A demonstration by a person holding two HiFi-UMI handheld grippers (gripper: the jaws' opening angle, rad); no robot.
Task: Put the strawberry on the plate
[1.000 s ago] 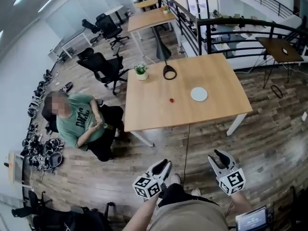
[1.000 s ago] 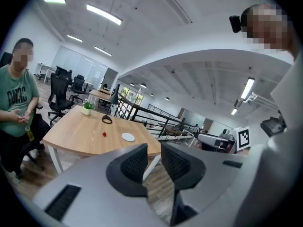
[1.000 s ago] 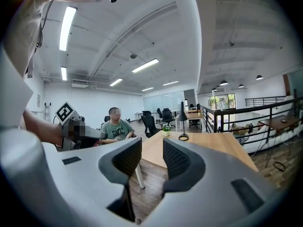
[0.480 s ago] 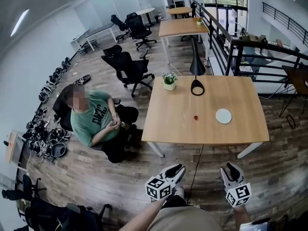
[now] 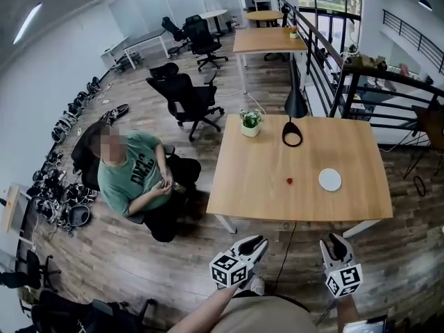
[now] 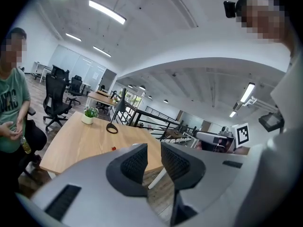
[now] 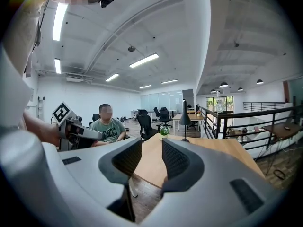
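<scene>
A small red strawberry point(image 5: 289, 181) lies on the wooden table point(image 5: 250, 186), a short way left of a round white plate point(image 5: 330, 180). Both grippers hang over the floor in front of the table's near edge, well short of either object. My left gripper point(image 5: 254, 242) and my right gripper point(image 5: 334, 240) each have jaws a narrow gap apart with nothing between them. In the left gripper view the strawberry point(image 6: 113, 149) shows on the table point(image 6: 75, 136) beyond the left gripper point(image 6: 154, 148). The right gripper point(image 7: 151, 143) points at the table point(image 7: 213, 148); no strawberry shows there.
A potted plant point(image 5: 250, 123) and a black lamp point(image 5: 293, 136) stand at the table's far side. A person in a green shirt point(image 5: 128, 179) sits left of the table. Office chairs point(image 5: 187, 99), a second table point(image 5: 267, 40) and a black railing point(image 5: 361, 82) lie beyond.
The head view has swung, so the table now sits lower and more to the right in it. Both grippers keep their places at the bottom of the view, jaws unchanged.
</scene>
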